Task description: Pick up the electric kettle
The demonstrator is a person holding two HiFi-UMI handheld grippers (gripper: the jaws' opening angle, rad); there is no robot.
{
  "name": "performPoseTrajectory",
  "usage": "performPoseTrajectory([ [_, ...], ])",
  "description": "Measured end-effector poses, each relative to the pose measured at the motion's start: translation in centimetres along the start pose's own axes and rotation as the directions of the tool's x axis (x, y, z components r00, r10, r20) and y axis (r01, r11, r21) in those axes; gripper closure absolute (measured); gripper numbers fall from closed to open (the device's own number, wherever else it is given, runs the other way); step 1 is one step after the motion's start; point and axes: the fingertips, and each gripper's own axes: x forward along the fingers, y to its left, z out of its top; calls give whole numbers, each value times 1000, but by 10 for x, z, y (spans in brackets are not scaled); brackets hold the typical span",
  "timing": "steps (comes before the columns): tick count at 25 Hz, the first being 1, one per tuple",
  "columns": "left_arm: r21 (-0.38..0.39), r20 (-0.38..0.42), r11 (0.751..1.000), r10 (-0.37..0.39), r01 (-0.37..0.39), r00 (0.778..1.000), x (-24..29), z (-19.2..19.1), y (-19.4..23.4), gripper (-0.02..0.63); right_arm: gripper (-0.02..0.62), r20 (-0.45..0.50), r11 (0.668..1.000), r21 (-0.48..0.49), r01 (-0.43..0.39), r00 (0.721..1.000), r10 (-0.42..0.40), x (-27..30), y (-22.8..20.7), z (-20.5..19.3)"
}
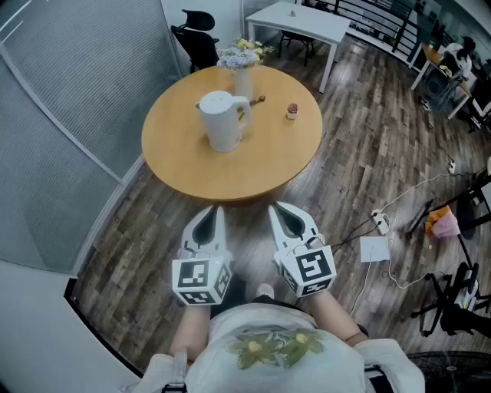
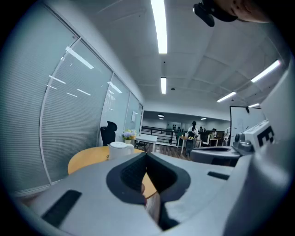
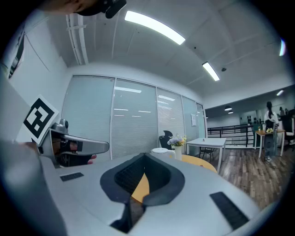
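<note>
A white electric kettle [image 1: 223, 120] stands upright on the round wooden table [image 1: 192, 173], left of its middle, handle to the right. Its lid peeks above the jaws in the left gripper view [image 2: 120, 147] and the right gripper view [image 3: 160, 151]. My left gripper [image 1: 212, 210] and right gripper [image 1: 278, 209] hover side by side over the floor, just short of the table's near edge. Both are shut, with nothing between the jaws, and well apart from the kettle.
A vase of flowers [image 1: 242, 64] stands behind the kettle, a small cup [image 1: 291, 111] and a dark object [image 1: 261, 99] to its right. A glass partition [image 1: 69, 115] runs along the left. Cables and a power strip [image 1: 380, 222] lie on the floor at right. A white desk [image 1: 303, 23] stands beyond.
</note>
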Motion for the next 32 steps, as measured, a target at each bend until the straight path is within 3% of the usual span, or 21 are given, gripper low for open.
performPoseTrajectory([
  [15,-30,13,999,-39,39,999,45,18,54,599,572,27,1000,9,15,1000,-16,69,0,14],
  [17,-37,10,998,-48,49,999,53,20,64,572,519,28,1000,6,30,999,-30,79,-4,17],
  [21,-27,-23,996,-84,84,996,72,20,83,440,470,21,999,-3,53,998,-53,101,-10,21],
  [23,-15,-43,995,-96,96,994,80,19,93,408,420,12,998,-7,65,998,-65,112,-12,21],
  [32,20,-123,991,-126,129,984,116,11,137,399,379,-72,995,-11,104,992,-105,155,-16,8],
])
